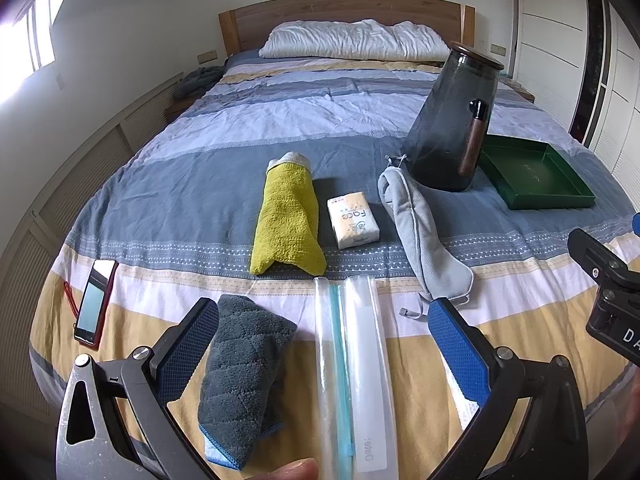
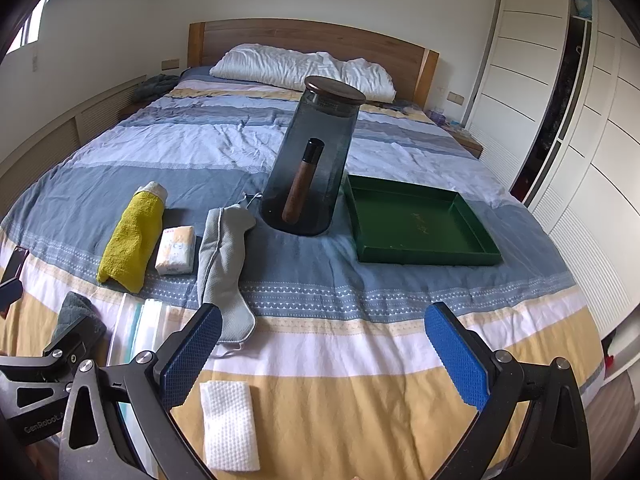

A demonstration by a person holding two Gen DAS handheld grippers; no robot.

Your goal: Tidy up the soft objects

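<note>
A: Left wrist view first. Left gripper [image 1: 320,320] spread wide, nothing in it. Between its fingers low in frame: dark grey towel [image 1: 240,380], rolled, plush, blue trim at the near end, and a clear zip bag [image 1: 352,368] folded long, teal zipper strip.

B: Further up?

A: Yellow towel [image 1: 288,224] rolled with a white layer inside, tissue pack [image 1: 353,220] just right of it, grey eye mask [image 1: 424,236] lying lengthwise. Smoked-glass jar [image 1: 452,128] with a wood lid behind the mask, green tray [image 1: 536,176] to its right. Phone [image 1: 94,304] at left. All on a striped bedspread [image 1: 200,184], blue, white, yellow bands; white pillow [image 1: 356,40], wood headboard, window at left.

B: Right wrist view?

A: Right gripper [image 2: 324,344] also wide apart, holding nothing, over the bed's near edge. White paper towel [image 2: 230,424], folded, lies by its left finger. Mask tip touches that finger's far end, can't tell for sure. Tray empty, near the jar. White closet doors [image 2: 560,120] at right.
</note>
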